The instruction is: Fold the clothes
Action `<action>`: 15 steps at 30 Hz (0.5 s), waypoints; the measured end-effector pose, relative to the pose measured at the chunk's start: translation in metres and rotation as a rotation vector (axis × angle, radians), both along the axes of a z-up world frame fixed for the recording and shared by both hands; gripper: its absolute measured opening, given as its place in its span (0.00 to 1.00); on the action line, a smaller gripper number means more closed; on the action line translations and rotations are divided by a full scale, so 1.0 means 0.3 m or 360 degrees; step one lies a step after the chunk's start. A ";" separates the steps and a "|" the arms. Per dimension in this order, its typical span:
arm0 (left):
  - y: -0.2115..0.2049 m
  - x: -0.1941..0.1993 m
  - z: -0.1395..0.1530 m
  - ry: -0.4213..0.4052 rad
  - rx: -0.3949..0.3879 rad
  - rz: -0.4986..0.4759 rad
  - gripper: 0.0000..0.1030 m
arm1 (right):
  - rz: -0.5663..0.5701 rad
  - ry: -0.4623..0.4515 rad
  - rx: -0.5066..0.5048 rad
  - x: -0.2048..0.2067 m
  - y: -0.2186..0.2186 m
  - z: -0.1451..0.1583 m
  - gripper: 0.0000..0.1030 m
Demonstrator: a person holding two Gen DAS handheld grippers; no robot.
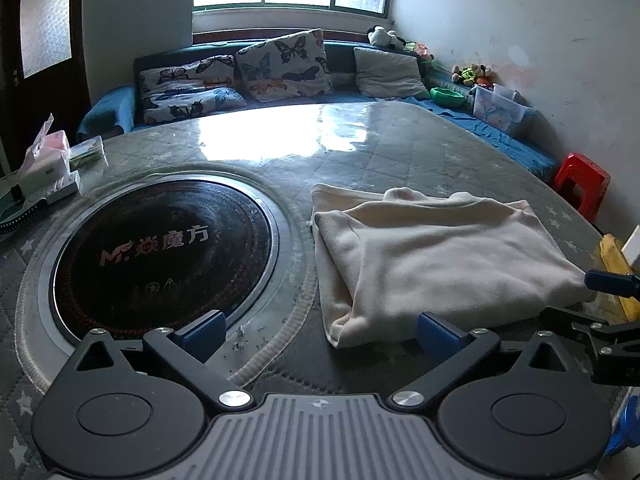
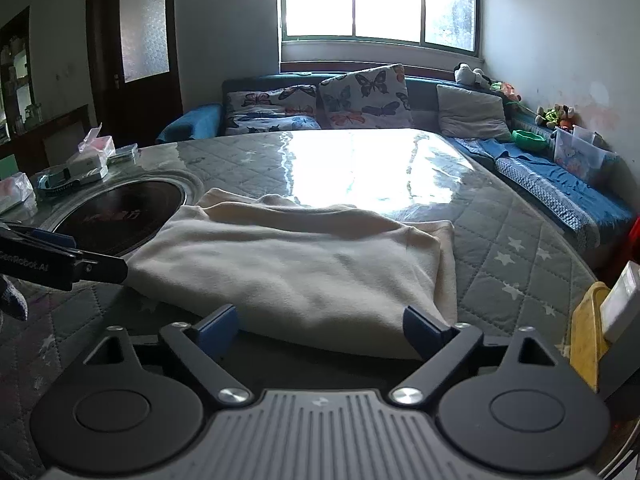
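A cream garment point(image 1: 432, 256) lies folded into a rough rectangle on the quilted grey table point(image 1: 360, 160). It also shows in the right wrist view point(image 2: 304, 264). My left gripper point(image 1: 320, 332) is open and empty, just in front of the garment's near left corner. My right gripper point(image 2: 320, 328) is open and empty, with its fingers at the garment's near edge. The right gripper's blue fingertip point(image 1: 608, 282) shows at the garment's right corner in the left wrist view. The left gripper's body point(image 2: 60, 264) shows at the left edge of the right wrist view.
A round black hotplate point(image 1: 160, 248) is set into the table left of the garment. Tissue packs and boxes point(image 1: 48, 164) lie at the far left. A yellow object point(image 2: 588, 336) stands at the table's right edge. A sofa with butterfly cushions point(image 1: 280, 64) runs behind. A red stool point(image 1: 580, 184) stands at the right.
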State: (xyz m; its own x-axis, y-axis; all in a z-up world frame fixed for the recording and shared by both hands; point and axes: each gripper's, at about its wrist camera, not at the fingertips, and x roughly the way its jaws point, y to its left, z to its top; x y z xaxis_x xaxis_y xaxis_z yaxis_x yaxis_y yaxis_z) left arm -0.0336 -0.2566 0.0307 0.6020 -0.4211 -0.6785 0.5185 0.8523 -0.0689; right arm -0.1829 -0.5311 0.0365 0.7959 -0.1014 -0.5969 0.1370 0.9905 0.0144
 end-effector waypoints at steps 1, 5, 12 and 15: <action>0.004 -0.005 0.001 -0.0005 0.0001 0.0003 1.00 | -0.0001 0.0001 -0.0001 -0.002 0.003 -0.001 0.95; 0.024 -0.016 0.001 0.0013 -0.0005 0.0010 1.00 | -0.0001 0.0006 0.0015 -0.008 0.012 -0.003 0.97; 0.055 -0.040 0.012 -0.0011 -0.0010 0.0040 1.00 | -0.0015 0.0024 0.0024 -0.013 0.028 -0.004 1.00; 0.063 -0.051 0.019 -0.0018 -0.0016 0.0044 1.00 | -0.0020 0.0026 0.0017 -0.015 0.036 -0.003 1.00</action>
State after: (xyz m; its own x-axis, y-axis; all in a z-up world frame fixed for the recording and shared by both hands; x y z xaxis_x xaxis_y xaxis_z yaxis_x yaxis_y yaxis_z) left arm -0.0490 -0.2376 0.0363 0.6214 -0.4108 -0.6671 0.4954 0.8657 -0.0717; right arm -0.1874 -0.5202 0.0356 0.7846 -0.1050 -0.6110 0.1500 0.9884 0.0227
